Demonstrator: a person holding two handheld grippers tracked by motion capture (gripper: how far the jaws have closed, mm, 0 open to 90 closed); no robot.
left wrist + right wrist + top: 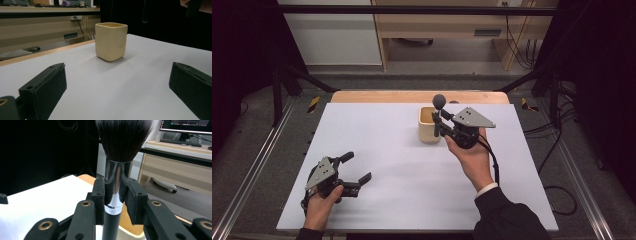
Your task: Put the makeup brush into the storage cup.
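I'm standing in what looks like a lab or research workroom set up for recording. My tabletop (377, 150) is a plain pale sheet on a wooden board, boxed in by a black metal frame (412, 10) with dark curtains at both sides. Grey carpet floor (257, 130) around me, with yellow-and-black hazard tape (313, 104) and loose black cables (557, 145) trailing off to the right. Beyond the frame there's a light wooden desk (452, 22), and from my right gripper view I can see a monitor (186, 125) and keyboard (180, 142) on another desk.
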